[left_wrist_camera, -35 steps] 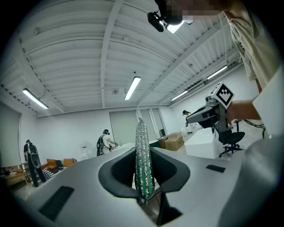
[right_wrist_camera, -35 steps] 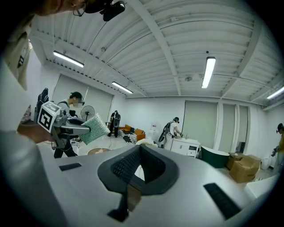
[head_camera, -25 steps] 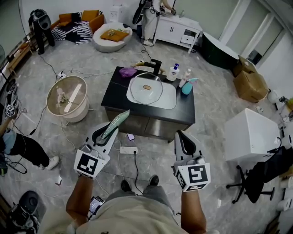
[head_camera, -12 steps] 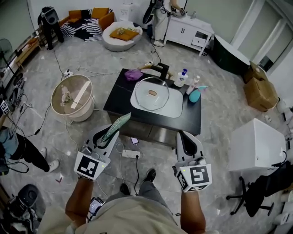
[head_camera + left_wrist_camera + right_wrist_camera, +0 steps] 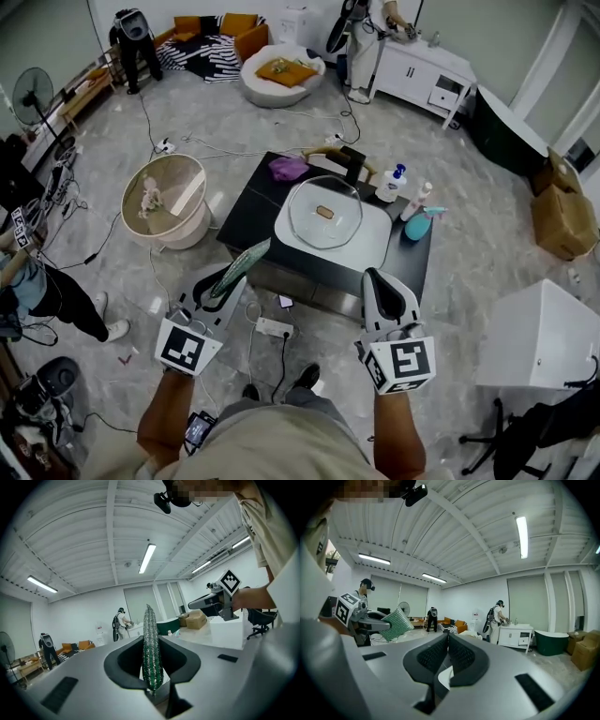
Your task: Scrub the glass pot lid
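The glass pot lid (image 5: 325,213) lies in a white basin (image 5: 373,246) on a black cabinet (image 5: 252,211), well ahead of both grippers. My left gripper (image 5: 225,279) is shut on a green scrubbing pad (image 5: 239,263), seen edge-on between the jaws as a green scrubbing pad (image 5: 151,654) in the left gripper view. My right gripper (image 5: 382,289) is shut with nothing in it; its jaws meet in the right gripper view (image 5: 447,645). Both are held in the air short of the cabinet.
A tap (image 5: 350,161), soap bottles (image 5: 392,184), a teal bottle (image 5: 415,226) and a purple cloth (image 5: 288,168) stand around the basin. A round basket (image 5: 170,198) is left of the cabinet, a white box (image 5: 537,339) at right. A power strip (image 5: 267,328) and cables lie on the floor. People stand about.
The cabinet with the lid has shifted lower and rightward in the head view as the person nears it. Both grippers keep their pose, the left still holding the pad.
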{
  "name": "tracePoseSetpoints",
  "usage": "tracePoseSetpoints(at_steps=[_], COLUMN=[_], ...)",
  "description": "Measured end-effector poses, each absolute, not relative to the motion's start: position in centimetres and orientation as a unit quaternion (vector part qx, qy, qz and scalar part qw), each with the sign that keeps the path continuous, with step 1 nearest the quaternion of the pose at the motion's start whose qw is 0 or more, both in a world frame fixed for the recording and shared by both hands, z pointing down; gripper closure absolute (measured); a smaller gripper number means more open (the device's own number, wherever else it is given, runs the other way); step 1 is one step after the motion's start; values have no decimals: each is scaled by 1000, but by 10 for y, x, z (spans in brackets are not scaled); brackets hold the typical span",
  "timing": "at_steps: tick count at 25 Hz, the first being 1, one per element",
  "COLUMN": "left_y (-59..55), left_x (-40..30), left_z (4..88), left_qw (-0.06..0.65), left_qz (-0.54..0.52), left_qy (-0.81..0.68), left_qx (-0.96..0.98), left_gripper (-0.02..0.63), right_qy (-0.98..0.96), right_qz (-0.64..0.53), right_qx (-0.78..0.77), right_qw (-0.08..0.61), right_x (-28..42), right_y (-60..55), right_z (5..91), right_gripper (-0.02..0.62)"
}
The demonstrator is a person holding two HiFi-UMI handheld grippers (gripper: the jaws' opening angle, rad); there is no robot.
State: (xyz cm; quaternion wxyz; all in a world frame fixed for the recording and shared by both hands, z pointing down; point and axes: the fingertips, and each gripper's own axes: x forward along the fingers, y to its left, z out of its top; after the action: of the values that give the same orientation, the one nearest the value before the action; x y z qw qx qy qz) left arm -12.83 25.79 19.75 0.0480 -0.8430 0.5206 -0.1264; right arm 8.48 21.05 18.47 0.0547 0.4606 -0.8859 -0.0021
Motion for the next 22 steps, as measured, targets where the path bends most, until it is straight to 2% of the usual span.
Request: tracePoseSetpoints(at_steps=[11, 22], left_y=[217, 159], left_x=[-105, -109], left_z=[205, 212], left_qw=[44, 45], left_qz=[-153, -153], left_qy=[551, 507], left_qx=[-819, -847], left_gripper=[520, 520], right_qy=[-904, -878], right_qz=[19, 27], right_qx=[424, 475], right_qw=[46, 55], right_x=[102, 110], right_y=[149, 117], right_z=[205, 213], right_gripper=[571, 571])
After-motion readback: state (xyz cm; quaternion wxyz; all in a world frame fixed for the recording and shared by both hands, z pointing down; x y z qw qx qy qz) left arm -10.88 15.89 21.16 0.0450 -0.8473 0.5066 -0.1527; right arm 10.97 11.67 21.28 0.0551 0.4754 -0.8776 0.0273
